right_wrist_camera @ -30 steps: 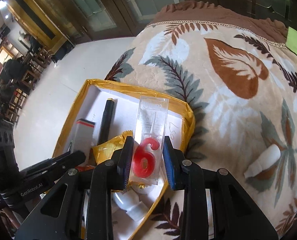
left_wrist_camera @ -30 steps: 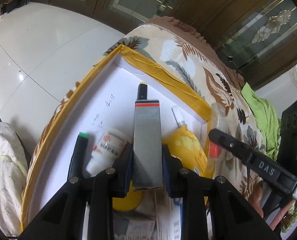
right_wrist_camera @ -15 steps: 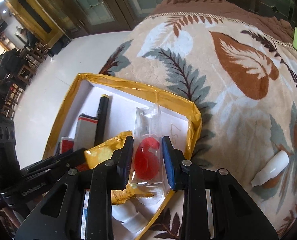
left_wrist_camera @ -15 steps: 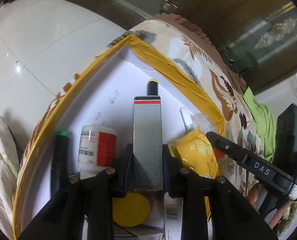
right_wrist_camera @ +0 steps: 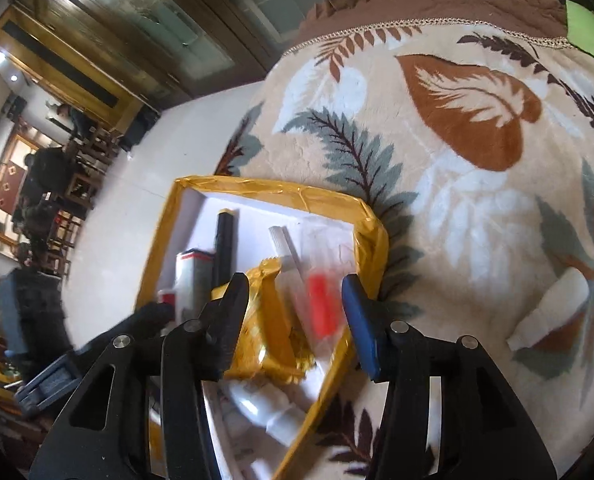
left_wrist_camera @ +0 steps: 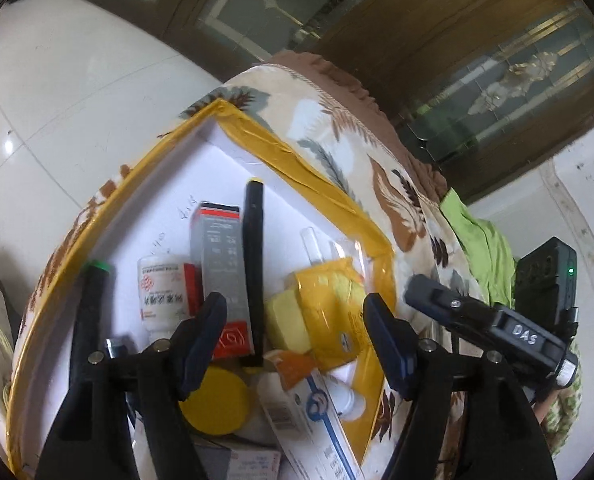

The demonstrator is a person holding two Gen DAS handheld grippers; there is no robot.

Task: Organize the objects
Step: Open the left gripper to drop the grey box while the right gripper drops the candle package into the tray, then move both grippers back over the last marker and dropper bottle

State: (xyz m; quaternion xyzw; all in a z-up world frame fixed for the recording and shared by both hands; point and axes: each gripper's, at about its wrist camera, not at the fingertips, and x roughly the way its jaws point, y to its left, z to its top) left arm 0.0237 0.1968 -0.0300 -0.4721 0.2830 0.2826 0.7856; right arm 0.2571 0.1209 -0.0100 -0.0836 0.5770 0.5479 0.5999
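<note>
A white box with a yellow taped rim (left_wrist_camera: 297, 160) (right_wrist_camera: 273, 190) lies on a leaf-patterned blanket. My left gripper (left_wrist_camera: 293, 312) hovers over it, its jaws opening wide with nothing pressed between them. The grey carton with a red stripe (left_wrist_camera: 217, 264) lies free in the box beside a black pen (left_wrist_camera: 253, 264). My right gripper (right_wrist_camera: 295, 296) is over the box's right corner, and its jaws are opening too. The clear packet with a red candle (right_wrist_camera: 321, 304) shows blurred between them, clear of both pads, over a yellow packet (right_wrist_camera: 269, 320).
The box also holds a white bottle (left_wrist_camera: 163, 292), a green-capped marker (left_wrist_camera: 93, 312), a yellow lid (left_wrist_camera: 215, 400) and a tube carton (left_wrist_camera: 317, 412). A small white bottle (right_wrist_camera: 549, 308) lies on the blanket (right_wrist_camera: 457, 200) to the right. A green cloth (left_wrist_camera: 477, 248) lies behind.
Both grippers went from shut to open. The left one let go of the grey carton, which now lies in the box. The right one let go of the candle packet, now lower in the box.
</note>
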